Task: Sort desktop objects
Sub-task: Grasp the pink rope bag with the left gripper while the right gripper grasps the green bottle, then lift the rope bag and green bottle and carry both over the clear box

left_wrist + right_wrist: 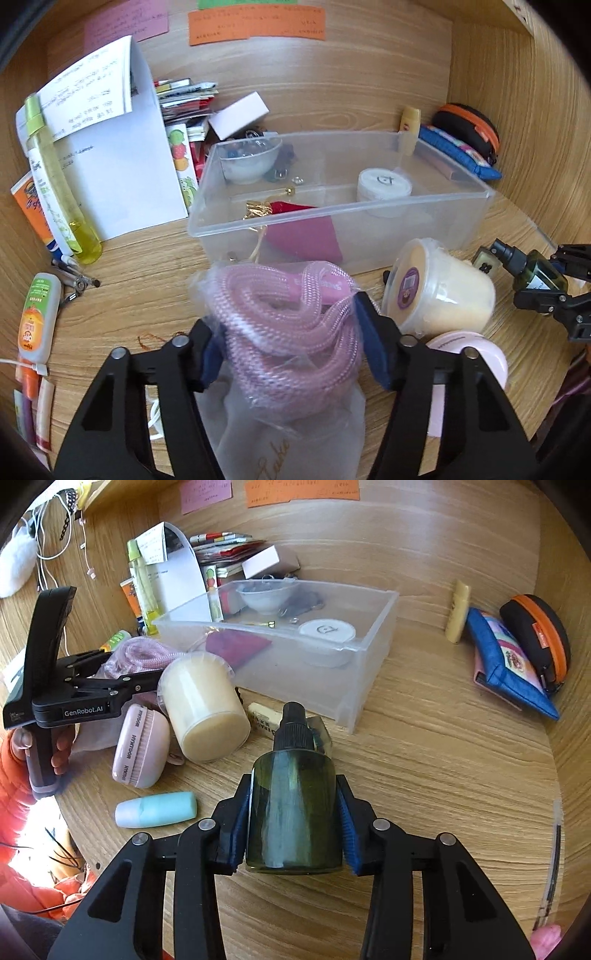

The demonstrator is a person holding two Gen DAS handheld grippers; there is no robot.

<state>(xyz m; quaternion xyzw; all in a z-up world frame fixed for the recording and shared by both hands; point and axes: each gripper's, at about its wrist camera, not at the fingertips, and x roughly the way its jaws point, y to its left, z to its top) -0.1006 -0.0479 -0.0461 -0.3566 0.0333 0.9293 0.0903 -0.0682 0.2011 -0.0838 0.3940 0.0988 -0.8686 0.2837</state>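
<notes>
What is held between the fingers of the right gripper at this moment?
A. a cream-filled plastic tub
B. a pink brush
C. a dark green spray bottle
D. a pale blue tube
C: in the right wrist view the blue pads of the right gripper press both sides of the dark green spray bottle, while the pale blue tube, tub and pink brush lie on the desk.

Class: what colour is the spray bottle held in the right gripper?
Dark olive green with a black spray top; the spray bottle shows best in the right wrist view.
</notes>
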